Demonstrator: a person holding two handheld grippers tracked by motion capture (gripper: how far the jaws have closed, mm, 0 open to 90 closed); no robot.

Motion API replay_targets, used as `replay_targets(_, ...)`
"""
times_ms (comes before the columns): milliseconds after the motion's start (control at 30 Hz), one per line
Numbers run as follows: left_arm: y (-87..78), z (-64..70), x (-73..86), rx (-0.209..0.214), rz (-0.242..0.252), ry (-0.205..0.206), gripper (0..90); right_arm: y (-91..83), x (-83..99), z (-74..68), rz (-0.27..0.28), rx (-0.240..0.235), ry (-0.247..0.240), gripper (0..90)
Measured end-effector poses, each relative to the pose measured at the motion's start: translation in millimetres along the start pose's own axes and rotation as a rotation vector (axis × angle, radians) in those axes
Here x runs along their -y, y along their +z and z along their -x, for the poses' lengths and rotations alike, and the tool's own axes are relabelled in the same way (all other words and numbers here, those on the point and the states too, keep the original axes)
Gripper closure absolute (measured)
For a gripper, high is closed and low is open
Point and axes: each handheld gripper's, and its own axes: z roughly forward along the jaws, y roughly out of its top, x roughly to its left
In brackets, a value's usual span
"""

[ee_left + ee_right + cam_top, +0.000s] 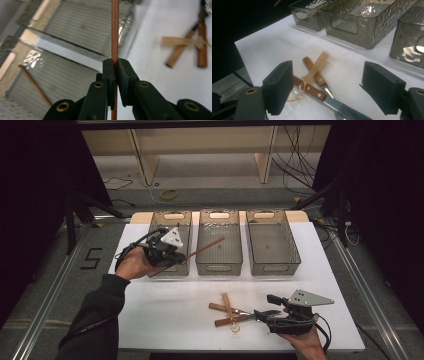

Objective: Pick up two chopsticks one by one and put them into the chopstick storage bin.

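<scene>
My left gripper is shut on a thin brown stick, held above the bins with its far end over the middle bin. A second stick lies inside the bin nearest that gripper. My right gripper stands open near the table's front, just right of two wooden-handled knives and a beige-handled tool with a wire loop, crossed in a small pile. Nothing is between its jaws.
Three grey see-through bins stand in a row at the back of the white table: left bin, middle, right bin. Floor rails, cables and wooden shelf legs lie beyond the table.
</scene>
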Motion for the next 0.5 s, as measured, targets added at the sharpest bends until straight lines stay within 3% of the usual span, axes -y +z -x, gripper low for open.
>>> replay_targets(200,-3.5,-25.2,-5.7,-0.049,0.022,-0.081,84.0,0.0,0.0,0.5,0.002,0.0,0.0,26.1)
replay_targets(433,-1.0,-48.0,-9.4,-0.095,0.024,-0.139,84.0,-0.4,0.1,0.6,0.002,-0.001,0.001,26.0)
replay_targets(500,1.4,-59.5,-8.7,-0.117,0.036,-0.185,84.0,-0.4,0.1,0.7,0.003,-0.002,0.001,26.0)
